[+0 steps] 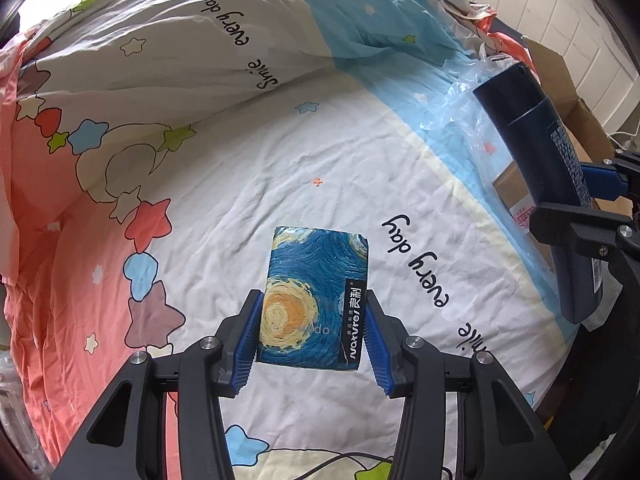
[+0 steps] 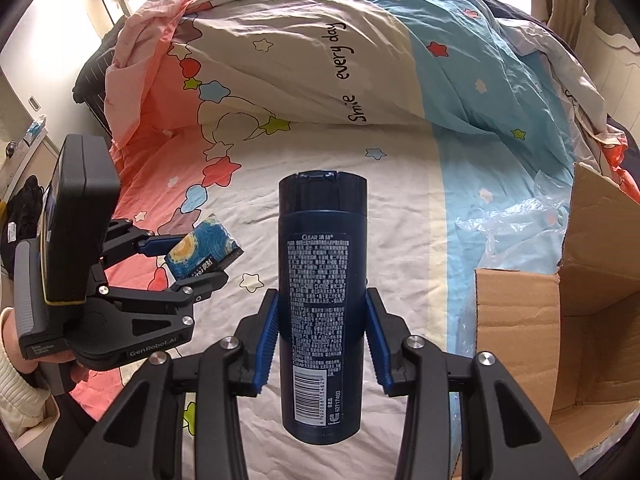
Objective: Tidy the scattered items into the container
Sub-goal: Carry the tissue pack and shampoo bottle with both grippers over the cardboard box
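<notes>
The left gripper (image 1: 312, 330) has its jaws clenched on the long sides of a tissue pack (image 1: 316, 300), held clear above the bed (image 1: 248, 200); the pack is light and soft, so it will likely squash rather than slip, and the mid-sides look like the right place to grip it. The right gripper (image 2: 320, 332) has its jaws clamped on a dark shampoo bottle (image 2: 322, 288) around its labelled middle, cap pointing away. The bottle looks stiff, smooth and heavier, so it could slide or swing if the grip eases. The cardboard box (image 2: 520, 320) stands open just to the right at the bed's edge, beside a crumpled plastic bag (image 2: 516, 220); neither item is in it yet.
</notes>
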`<state>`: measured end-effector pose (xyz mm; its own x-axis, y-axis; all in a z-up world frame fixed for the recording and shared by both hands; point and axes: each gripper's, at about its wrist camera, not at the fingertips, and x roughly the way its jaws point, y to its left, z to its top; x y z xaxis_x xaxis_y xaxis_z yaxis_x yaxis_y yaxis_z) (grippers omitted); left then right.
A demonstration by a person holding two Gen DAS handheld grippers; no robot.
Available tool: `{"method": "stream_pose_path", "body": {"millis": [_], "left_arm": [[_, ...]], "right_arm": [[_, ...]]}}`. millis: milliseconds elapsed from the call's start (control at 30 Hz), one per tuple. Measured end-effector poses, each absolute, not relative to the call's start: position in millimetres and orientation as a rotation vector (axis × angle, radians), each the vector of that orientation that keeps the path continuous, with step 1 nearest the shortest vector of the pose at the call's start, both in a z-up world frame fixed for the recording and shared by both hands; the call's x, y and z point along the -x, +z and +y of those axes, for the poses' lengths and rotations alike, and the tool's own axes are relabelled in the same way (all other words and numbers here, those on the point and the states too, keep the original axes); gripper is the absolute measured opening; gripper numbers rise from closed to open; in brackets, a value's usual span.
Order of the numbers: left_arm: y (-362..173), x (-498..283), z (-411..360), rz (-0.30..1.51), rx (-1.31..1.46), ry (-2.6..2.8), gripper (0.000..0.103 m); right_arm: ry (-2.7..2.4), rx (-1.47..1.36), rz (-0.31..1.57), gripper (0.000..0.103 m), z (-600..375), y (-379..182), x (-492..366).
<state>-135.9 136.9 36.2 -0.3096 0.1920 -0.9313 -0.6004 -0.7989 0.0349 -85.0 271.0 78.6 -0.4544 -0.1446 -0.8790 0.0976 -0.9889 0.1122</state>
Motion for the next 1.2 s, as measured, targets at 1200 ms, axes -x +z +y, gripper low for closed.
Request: {"method": "stream_pose_path", "body": {"millis": [1200], "left_arm": [[111.9, 102.8, 255.0, 0.595, 1.23, 2.088, 0.049]], "right_arm": [[-2.752, -1.517, -0.167, 0.038, 367.9, 133.4, 38.5]]}}
